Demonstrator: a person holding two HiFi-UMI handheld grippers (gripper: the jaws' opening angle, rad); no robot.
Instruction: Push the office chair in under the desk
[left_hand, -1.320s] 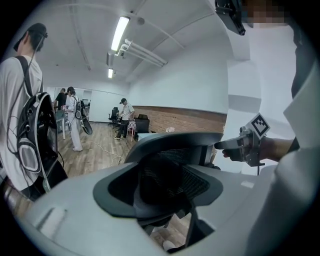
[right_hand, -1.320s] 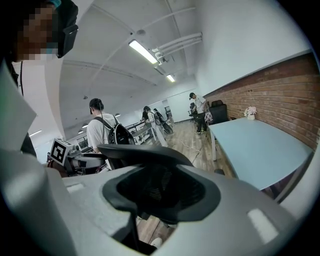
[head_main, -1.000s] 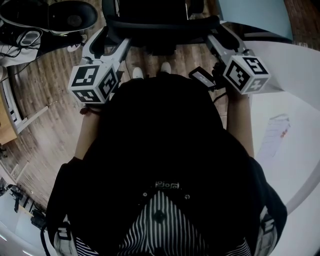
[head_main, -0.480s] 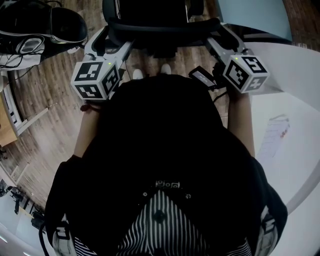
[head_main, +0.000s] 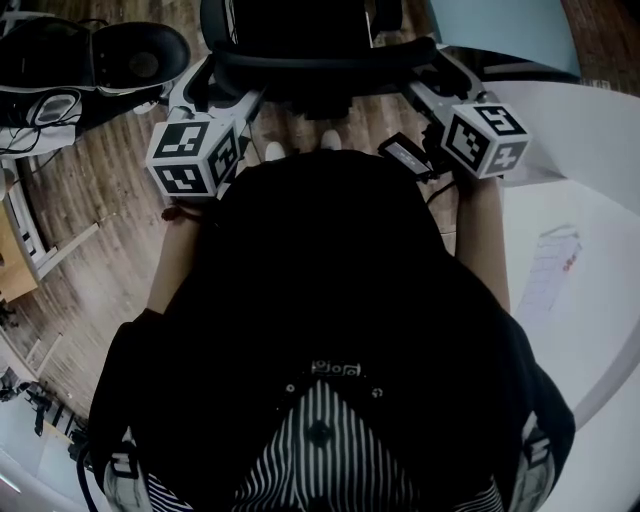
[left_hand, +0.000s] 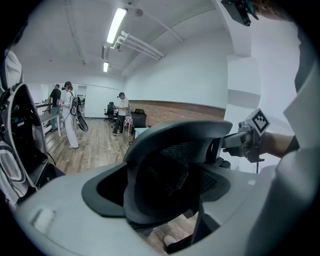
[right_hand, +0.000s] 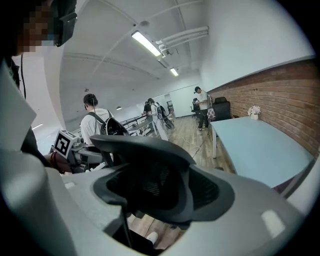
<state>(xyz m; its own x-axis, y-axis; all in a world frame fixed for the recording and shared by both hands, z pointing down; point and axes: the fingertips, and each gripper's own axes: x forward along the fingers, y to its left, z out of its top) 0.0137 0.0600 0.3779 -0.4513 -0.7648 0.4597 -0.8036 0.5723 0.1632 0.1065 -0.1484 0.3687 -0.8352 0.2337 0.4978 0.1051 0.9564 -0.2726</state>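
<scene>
**Head view.** Chair at top of frame, back rim running crosswise, straight ahead of torso. Left tool at rim's left end, right tool at its right end, both aimed forward and slightly inward. Forearms stretched forward on either side of body: left forearm over wood floor, right forearm alongside white bench. Blue bench just right of chair.

**Left gripper view.** Jaws apart and opening. Chair's mesh-backed top rim between them, not clamped. Right tool at rim's far end.

**Right gripper view.** Jaws apart and opening. Rim between them, loose. Blue bench to right, beside chair. Left tool at rim's far end.
</scene>
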